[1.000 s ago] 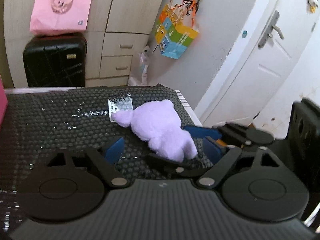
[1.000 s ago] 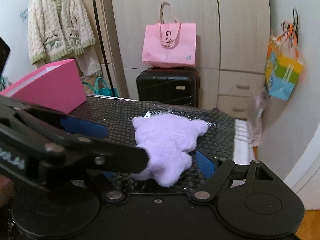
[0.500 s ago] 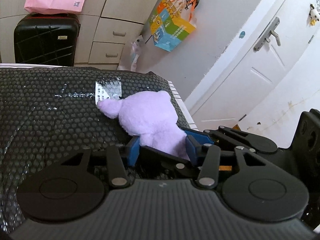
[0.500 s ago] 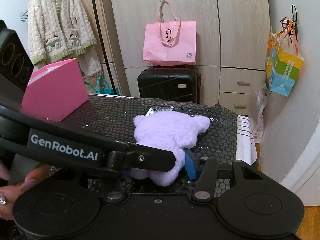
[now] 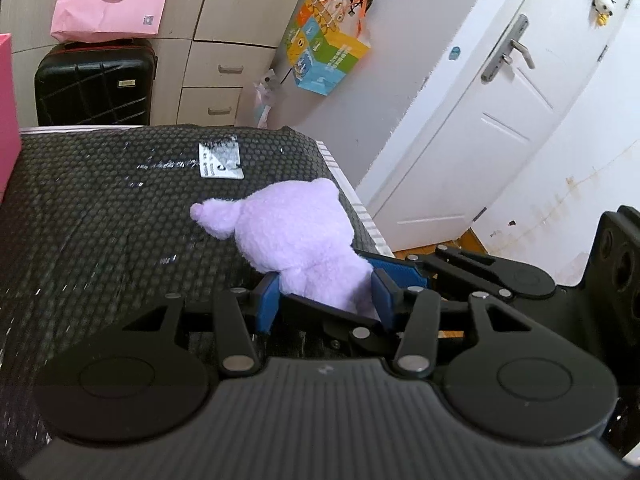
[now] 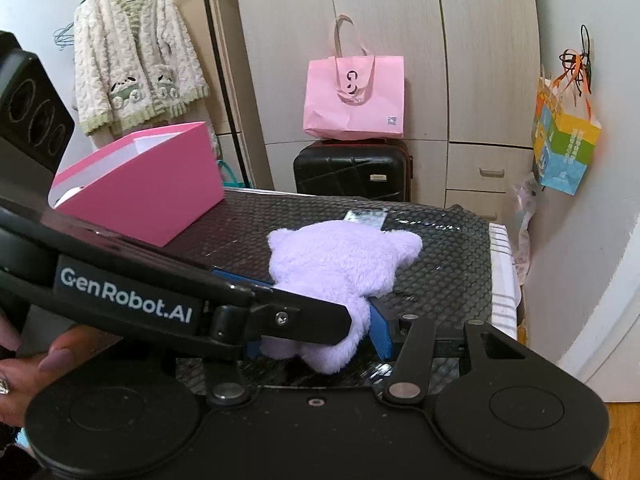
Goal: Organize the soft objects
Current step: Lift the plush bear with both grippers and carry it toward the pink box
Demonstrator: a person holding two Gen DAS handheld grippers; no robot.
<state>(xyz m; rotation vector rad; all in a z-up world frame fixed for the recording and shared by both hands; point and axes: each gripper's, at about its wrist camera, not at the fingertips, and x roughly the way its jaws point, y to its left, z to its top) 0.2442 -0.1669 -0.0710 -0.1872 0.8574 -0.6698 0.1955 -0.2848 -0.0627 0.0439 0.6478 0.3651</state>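
A lilac plush toy (image 5: 296, 232) lies on the black honeycomb mat (image 5: 100, 216) near its right edge; it also shows in the right wrist view (image 6: 340, 256). My left gripper (image 5: 324, 300) is shut on the toy's near end, blue pads pressing both sides. My right gripper (image 6: 316, 340) is also shut on the toy's near end, and the left gripper's arm crosses in front of it. An open pink box (image 6: 140, 184) stands on the mat at the far left.
A black suitcase (image 6: 352, 172) with a pink tote bag (image 6: 354, 96) on it stands against the wardrobe behind the table. A colourful bag (image 6: 564, 148) hangs on the right wall. A white label (image 5: 220, 160) lies on the mat. The mat's right edge drops off beside the toy.
Both grippers went from open around the toy to shut on its near end. The toy has shifted slightly toward me and off the label.
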